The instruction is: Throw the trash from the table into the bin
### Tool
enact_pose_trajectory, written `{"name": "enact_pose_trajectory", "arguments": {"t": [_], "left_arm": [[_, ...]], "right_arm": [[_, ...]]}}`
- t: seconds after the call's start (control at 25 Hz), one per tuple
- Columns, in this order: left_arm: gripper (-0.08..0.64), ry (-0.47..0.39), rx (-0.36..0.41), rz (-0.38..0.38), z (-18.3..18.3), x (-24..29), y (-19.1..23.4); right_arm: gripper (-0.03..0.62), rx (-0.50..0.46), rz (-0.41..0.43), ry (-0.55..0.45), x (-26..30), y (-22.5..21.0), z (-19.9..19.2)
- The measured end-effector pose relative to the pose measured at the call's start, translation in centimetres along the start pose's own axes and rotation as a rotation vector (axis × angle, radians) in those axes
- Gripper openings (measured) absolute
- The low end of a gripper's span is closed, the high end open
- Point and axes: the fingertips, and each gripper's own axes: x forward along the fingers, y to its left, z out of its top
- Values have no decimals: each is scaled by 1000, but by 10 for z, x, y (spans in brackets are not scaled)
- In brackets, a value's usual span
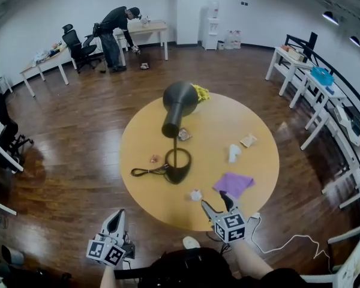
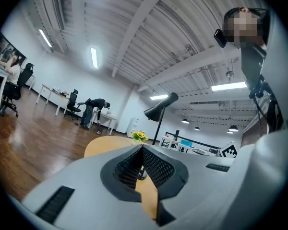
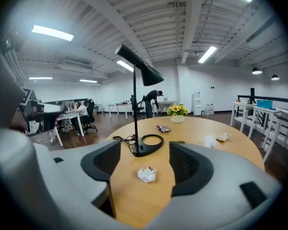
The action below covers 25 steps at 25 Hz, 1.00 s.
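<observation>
Trash lies scattered on the round wooden table [image 1: 258, 179]. A small crumpled white wrapper [image 1: 195, 195] [image 3: 147, 174] sits near the front edge. My right gripper [image 1: 218, 204] [image 3: 145, 158] is open just short of it, and the wrapper lies on the tabletop in line with the gap, untouched. A purple sheet [image 1: 234, 183] lies beside that gripper. Farther off are a white tissue [image 1: 234, 153] [image 3: 210, 140], a tan scrap [image 1: 248, 140], a pink scrap [image 1: 154, 158] and a dark wrapper [image 1: 184, 135] [image 3: 163, 128]. My left gripper [image 1: 116, 217] [image 2: 143, 163] is shut and empty, held off the table's near left edge. I see no bin.
A black desk lamp [image 1: 179, 104] with a ring base [image 1: 178, 164] and cable stands mid-table; yellow flowers [image 1: 201, 92] sit at the far edge. White desks [image 1: 309, 83] line the right wall. A person [image 1: 115, 32] bends over a far desk.
</observation>
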Motion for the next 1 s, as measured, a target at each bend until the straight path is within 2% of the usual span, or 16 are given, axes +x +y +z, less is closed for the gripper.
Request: {"name": "enact_pose_trajectory", "arguments": {"t": [0.04, 0.12, 0.32, 0.44, 0.56, 0.72, 0.84, 0.92, 1.0], "left_arm": [[2, 16, 16, -6, -1, 11, -4], [2, 34, 37, -20, 1, 32, -13], [2, 67, -8, -3, -14, 59, -21], [2, 122, -7, 58, -32, 62, -14], [2, 150, -14, 162, -53, 65, 7], [2, 185, -35, 287, -78, 78, 41], [2, 223, -55, 300, -88, 86, 45], [2, 215, -81, 301, -88, 84, 41], [2, 196, -104, 310, -86, 79, 37]], "right_arm": [[339, -17, 18, 32, 13, 1, -6], [339, -41, 62, 89, 37, 8, -17], [340, -119, 125, 214, 74, 15, -55], [339, -156, 146, 294, 92, 13, -83], [341, -169, 156, 347, 109, 7, -104], [341, -145, 153, 387, 132, -2, -116], [339, -138, 151, 418, 140, -7, -122], [339, -141, 150, 447, 143, -9, -128], [299, -157, 155, 451, 144, -10, -129]]}}
